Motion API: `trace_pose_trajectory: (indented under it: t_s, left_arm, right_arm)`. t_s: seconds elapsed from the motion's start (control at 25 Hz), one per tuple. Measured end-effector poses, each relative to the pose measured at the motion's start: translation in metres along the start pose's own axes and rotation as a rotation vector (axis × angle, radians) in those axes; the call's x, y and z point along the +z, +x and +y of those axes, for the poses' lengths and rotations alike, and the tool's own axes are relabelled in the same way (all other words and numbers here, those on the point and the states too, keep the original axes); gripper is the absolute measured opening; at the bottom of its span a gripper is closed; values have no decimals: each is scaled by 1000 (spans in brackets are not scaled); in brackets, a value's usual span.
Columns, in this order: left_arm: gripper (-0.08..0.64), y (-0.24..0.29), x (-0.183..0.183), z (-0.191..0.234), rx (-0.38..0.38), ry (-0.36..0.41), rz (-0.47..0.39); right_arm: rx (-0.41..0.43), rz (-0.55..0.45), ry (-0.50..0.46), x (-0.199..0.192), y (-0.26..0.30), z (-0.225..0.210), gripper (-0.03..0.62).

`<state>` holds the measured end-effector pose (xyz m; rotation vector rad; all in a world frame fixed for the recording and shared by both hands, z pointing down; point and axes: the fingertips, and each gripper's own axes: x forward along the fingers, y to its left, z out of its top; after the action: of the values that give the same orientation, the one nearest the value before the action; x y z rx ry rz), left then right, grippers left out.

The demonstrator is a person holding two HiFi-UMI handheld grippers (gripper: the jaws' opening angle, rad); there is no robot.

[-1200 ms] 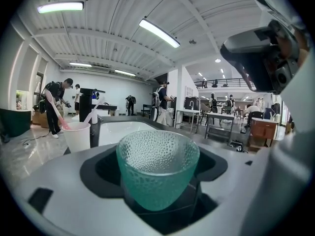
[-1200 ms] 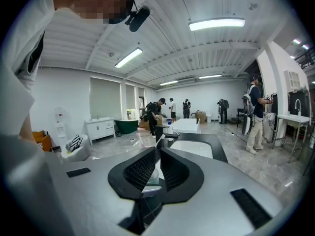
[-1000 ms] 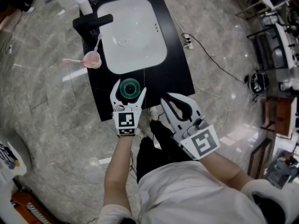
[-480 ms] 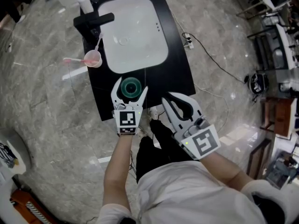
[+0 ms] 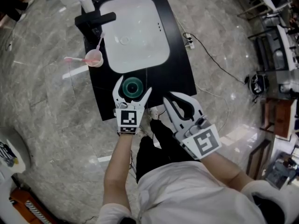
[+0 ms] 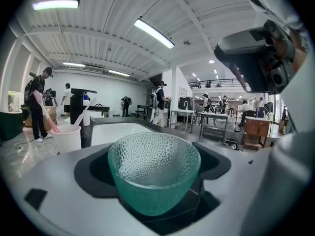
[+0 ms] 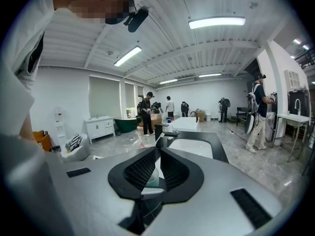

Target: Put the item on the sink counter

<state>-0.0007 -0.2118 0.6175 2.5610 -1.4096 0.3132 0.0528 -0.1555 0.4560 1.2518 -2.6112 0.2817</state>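
- The left tongs [image 5: 133, 89] sit over the near part of the black worktop [image 5: 174, 73], and their jaws have just been opening up.
- The green glass bowl [image 5: 132, 86] stands upright on the worktop between those jaws. It's right by the near rim of the white sink basin [image 5: 135, 31].
- In the left gripper view there's a dark gap on both sides of the bowl, so the pads aren't pressing on it. The tongs are open around it and it stands on its own.
- The right tongs [image 5: 168, 97] are closed, tips together with nothing between them. They hang at the near right edge of the worktop, just right of the left ones.
- On the left side of the worktop is a pink cup [image 5: 94, 58] with a toothbrush leaning in it.
- Farther back on that same left side is the black faucet [image 5: 96, 21], with a white pump bottle [image 5: 85, 1] at the far left corner.
- The whole thing stands on a grey marble-look floor [image 5: 42, 101].
- In both gripper views people are standing around at the far end of the room.
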Motion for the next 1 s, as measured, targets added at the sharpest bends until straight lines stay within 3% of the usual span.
trace_pose_trajectory:
  t_s: [0.52,1.0]
  left_arm:
    - [512,-3,9,-7,-44,29,-4]
    - [515,-19,12,-4,-34,38,4]
  right_arm:
    - [12,-10,-10,5,0,7,54]
    - [27,-44,-22,14,-6,19,54]
